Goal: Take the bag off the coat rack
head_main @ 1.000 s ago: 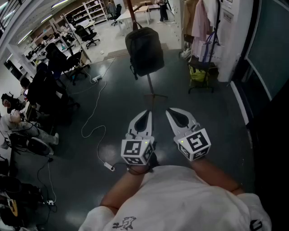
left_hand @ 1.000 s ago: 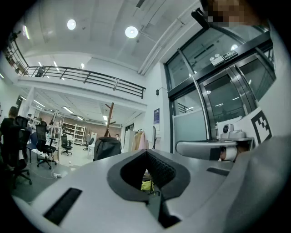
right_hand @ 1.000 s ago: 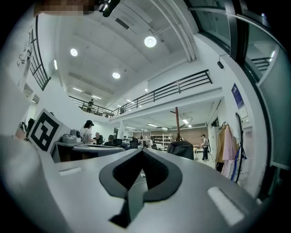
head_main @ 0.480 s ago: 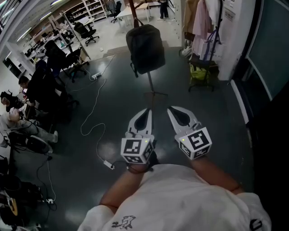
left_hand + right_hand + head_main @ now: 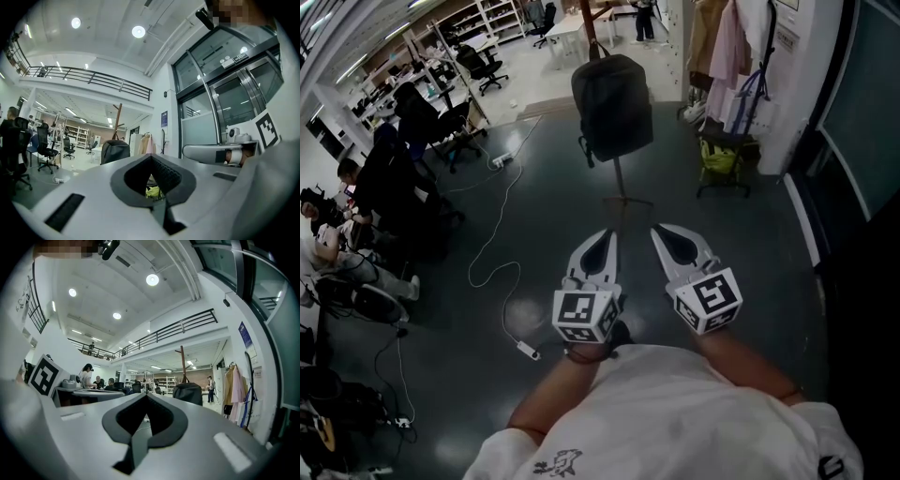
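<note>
The bag [image 5: 612,105] hangs high on the coat rack [image 5: 618,176], untouched; the left gripper [image 5: 606,235] and right gripper [image 5: 660,232] sit side by side, short of the rack's foot. Both sets of jaws are pressed together, empty (probably just carried for the approach).

Open dark grey floor [image 5: 546,192] leads straight to the black backpack [image 5: 612,105] hanging on the brown wooden coat rack [image 5: 617,175]. A loose white cable [image 5: 472,270] trails on the left, and hanging pink garments [image 5: 729,49] crowd the right.
</note>
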A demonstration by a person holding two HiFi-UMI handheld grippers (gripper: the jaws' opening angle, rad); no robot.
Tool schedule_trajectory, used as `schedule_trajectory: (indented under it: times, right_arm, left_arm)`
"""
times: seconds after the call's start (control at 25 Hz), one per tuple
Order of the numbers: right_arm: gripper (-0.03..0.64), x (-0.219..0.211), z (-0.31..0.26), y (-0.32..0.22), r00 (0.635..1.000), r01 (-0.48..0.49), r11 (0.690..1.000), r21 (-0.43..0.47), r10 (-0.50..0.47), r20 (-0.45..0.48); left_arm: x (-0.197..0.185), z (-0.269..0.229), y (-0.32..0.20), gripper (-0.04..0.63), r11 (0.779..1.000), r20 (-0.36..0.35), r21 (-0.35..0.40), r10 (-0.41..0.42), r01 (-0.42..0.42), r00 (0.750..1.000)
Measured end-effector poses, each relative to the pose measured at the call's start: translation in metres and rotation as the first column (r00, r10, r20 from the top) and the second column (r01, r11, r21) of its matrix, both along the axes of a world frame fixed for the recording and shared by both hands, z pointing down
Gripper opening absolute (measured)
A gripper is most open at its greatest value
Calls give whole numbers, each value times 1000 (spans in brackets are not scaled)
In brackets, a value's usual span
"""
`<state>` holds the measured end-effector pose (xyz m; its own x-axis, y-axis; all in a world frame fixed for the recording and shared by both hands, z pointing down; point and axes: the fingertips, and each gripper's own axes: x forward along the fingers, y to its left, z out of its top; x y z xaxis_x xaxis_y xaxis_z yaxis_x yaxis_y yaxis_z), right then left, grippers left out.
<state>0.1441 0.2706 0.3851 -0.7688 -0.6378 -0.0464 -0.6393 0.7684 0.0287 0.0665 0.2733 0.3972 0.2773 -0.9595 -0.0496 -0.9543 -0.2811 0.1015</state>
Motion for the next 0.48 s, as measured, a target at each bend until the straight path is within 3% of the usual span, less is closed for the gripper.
schedule_trajectory:
  times: [0.48]
  right_arm:
    - [-3, -80, -4, -113, 998, -70, 997, -15, 70, 1]
  left_arm:
    - [-80, -5, -119, 2, 997, -3, -9, 83, -83, 997]
